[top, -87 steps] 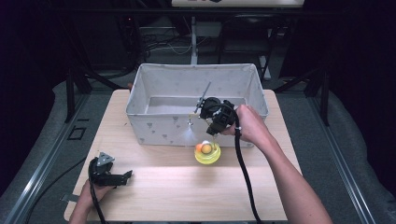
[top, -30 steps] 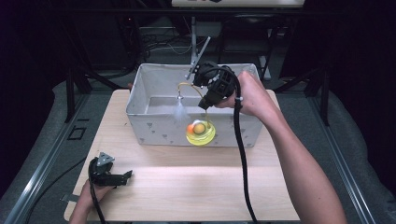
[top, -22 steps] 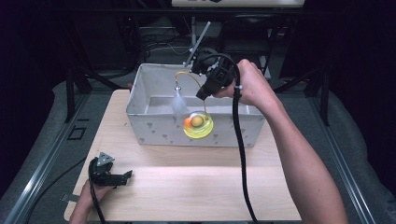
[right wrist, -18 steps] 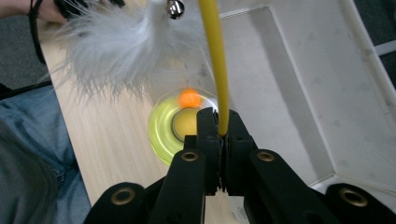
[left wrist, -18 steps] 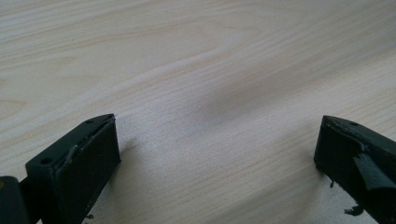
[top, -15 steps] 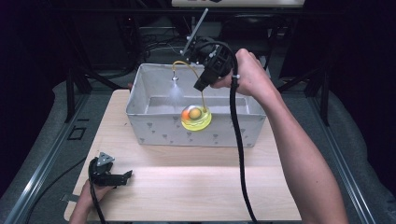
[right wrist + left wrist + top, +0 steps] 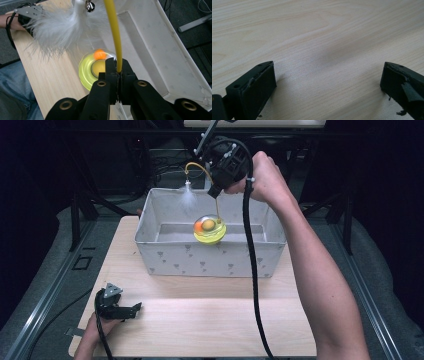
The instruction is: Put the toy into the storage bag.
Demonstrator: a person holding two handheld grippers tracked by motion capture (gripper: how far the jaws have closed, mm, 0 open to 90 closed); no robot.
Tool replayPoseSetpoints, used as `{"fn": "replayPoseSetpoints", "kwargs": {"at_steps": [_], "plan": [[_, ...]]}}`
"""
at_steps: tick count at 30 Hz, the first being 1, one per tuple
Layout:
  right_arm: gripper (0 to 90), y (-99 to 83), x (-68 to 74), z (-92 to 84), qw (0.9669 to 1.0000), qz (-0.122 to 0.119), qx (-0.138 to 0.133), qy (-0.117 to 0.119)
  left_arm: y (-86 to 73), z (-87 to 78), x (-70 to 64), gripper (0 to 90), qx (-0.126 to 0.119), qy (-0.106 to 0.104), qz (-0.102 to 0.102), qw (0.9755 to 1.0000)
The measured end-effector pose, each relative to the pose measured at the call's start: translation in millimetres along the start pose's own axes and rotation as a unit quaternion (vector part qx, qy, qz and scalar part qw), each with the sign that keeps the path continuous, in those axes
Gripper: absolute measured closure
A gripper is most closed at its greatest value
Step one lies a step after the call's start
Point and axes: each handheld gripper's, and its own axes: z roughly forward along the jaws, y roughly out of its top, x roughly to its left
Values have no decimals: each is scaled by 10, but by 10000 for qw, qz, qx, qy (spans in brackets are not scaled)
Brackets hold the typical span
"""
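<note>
Lifting is what I am seeing: compared with a few seconds back, when the yellow cat toy (image 7: 209, 229) sat on the wooden table (image 7: 200, 320) in front of the bin, my right gripper (image 7: 216, 190) is now carrying it up and over the white fabric bin (image 7: 165, 255). That means the toy is off the table and hanging above the bin's open top, so I judge the drop into the bin is the next thing to come.

Going left to right in the high view: my left gripper (image 7: 131, 308) is resting low on the table's near left corner, its jaws standing wide apart with nothing between them. Next comes the bin, then the toy dangling over it, then my right gripper held high, its jaws pinched together on the yellow wire stem (image 7: 113, 32).

Counting: two grippers, one table, one bin, one toy. The toy is showing one round yellow base, one orange ball (image 7: 99, 54) in its track, one white feather tuft (image 7: 57, 27) and one small bell (image 7: 89, 5).
</note>
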Motion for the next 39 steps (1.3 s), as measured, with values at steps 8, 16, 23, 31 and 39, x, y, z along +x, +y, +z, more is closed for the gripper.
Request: {"fn": "replayPoseSetpoints", "kwargs": {"at_steps": [8,16,23,31,39], "plan": [[881,-1,-170,65,9996,240,63,-164,0,0,1,1,3,0,3,10000],[880,-66,-368,111,9977,609,-62,-288,0,0,0,1,1,1,2,10000],[881,-121,-517,194,9959,844,-71,-312,0,0,1,1,1,0,4,10000],[880,-140,-569,233,9949,926,-71,-401,0,0,1,1,1,-1,5,10000],[880,-175,-627,247,9935,1019,-57,-508,0,0,1,1,1,0,4,10000]]}}
